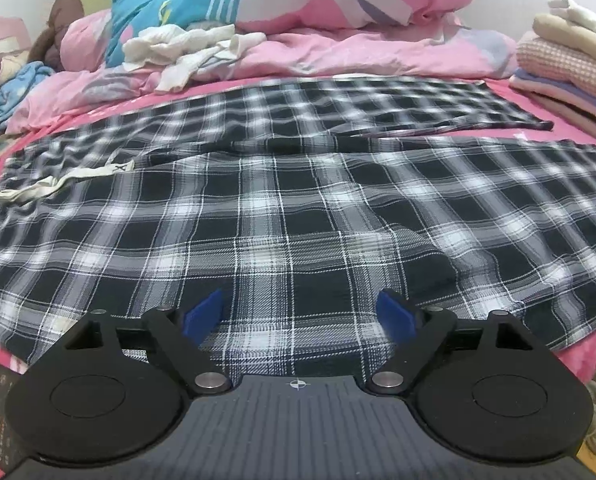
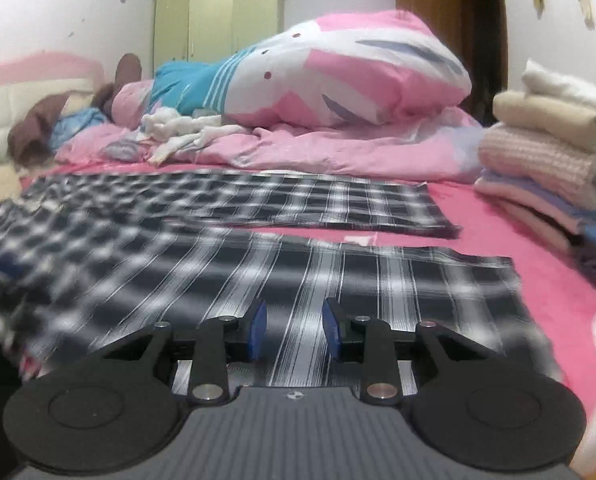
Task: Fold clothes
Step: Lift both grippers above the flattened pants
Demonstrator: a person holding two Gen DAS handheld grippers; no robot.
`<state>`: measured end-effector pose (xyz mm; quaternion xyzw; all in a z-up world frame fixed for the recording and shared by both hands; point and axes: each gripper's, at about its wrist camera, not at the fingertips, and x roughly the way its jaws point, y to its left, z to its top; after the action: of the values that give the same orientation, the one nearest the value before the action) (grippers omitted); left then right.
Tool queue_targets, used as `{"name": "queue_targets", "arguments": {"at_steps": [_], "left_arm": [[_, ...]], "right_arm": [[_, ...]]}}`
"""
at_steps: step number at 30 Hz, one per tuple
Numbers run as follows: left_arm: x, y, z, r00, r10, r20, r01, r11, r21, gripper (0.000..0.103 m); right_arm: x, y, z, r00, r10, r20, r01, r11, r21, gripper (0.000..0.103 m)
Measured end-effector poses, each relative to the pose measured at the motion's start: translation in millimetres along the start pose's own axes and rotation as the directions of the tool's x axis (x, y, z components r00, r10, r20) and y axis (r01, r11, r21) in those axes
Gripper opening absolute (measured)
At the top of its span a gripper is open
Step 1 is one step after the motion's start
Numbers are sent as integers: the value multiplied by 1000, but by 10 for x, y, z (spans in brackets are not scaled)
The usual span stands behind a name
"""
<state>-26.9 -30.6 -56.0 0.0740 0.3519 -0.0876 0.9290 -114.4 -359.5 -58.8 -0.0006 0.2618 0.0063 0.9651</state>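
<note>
Flat, black-and-white plaid trousers (cream drawstring), left tool wide open, right tool part-open, both empty

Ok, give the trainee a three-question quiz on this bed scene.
1. True or false: the left hand-held gripper is clamped on the plaid trousers.
2. Multiple choice: the stack of folded clothes sits A) at the right edge of the bed, B) on the floor, C) in the wardrobe.
3. Fill in: the loose drawstring at the waistband is ___ in colour.

Key:
1. False; its jaws stand wide open, holding nothing.
2. A.
3. White (off-white).
</note>
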Motion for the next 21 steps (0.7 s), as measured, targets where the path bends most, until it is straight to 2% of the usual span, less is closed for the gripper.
{"name": "queue_targets", "arguments": {"at_steps": [4, 7, 8, 13, 14, 17, 21], "left_arm": [[-14, -10, -9, 1000, 9, -5, -9, 1000, 7, 86], [-11, -17, -19, 1000, 12, 3, -13, 1000, 20, 88], [-7, -15, -25, 1000, 13, 5, -13, 1000, 16, 89], [-29, 11, -57, 1000, 16, 8, -16, 1000, -5, 90], [-39, 12, -59, 1000, 21, 8, -21, 1000, -5, 90], [-65, 15, -71, 999, 38, 5, -38, 999, -7, 90], [-78, 33, -97, 999, 43, 0, -43, 999, -18, 90]], "right_arm": [[72, -305, -123, 999, -44, 12, 43, 997, 59, 32], [-294, -689, -353, 981, -193, -13, 192, 968, 160, 32], [-363, -738, -369, 977, -214, -11, 213, 960, 180, 34], [-557, -751, -288, 971, -234, 45, 216, 945, 247, 34], [-522, -676, -230, 976, -208, 65, 187, 952, 240, 34], [-254, -179, -16, 992, -34, 123, 14, 987, 162, 34], [73, 457, 166, 976, 175, 130, -185, 980, 70, 33]]}}
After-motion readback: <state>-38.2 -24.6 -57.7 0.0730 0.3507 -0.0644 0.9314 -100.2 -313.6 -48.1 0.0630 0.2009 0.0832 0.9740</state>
